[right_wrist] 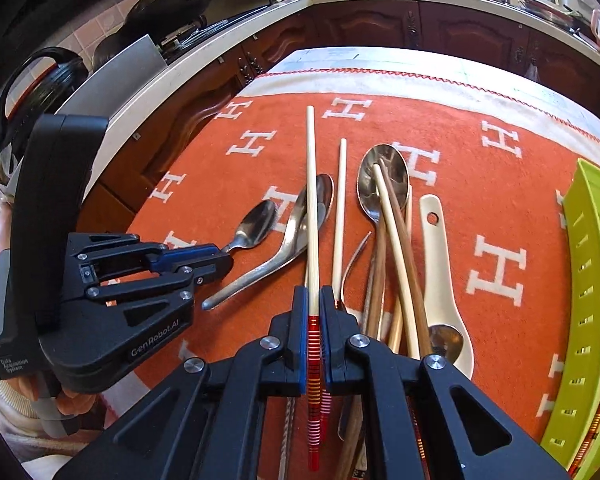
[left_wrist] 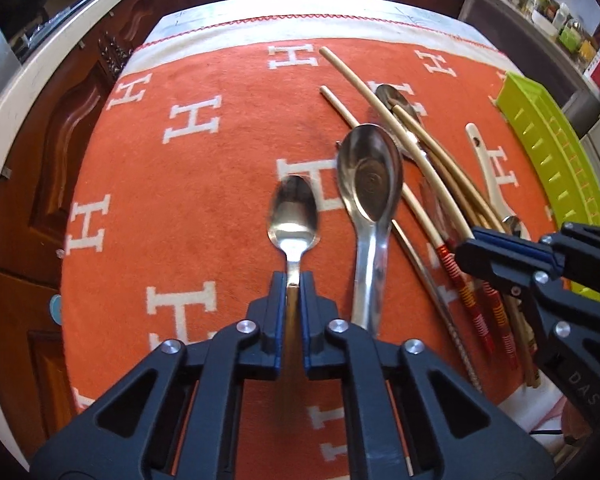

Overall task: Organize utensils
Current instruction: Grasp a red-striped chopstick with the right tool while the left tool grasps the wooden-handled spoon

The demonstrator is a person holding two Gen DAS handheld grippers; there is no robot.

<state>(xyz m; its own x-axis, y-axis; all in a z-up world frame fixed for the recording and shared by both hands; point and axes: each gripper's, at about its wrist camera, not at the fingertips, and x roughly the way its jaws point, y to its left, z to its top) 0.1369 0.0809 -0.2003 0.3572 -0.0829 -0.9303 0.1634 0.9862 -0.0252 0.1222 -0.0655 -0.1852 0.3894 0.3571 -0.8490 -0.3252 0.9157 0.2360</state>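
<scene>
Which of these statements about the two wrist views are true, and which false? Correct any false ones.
1. The left gripper is shut on the small spoon. True.
2. The right gripper is open and holds nothing. False: it is shut on a chopstick.
3. The cloth is blue. False: it is orange with white H letters.
4. A green tray lies at the cloth's right side. True.

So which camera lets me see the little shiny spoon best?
The left wrist view. There the small shiny metal spoon sits centre frame, bowl facing the camera, its handle pinched in the left claw. The right wrist view shows the same spoon smaller and side-on, its handle end hidden in that claw.
</scene>
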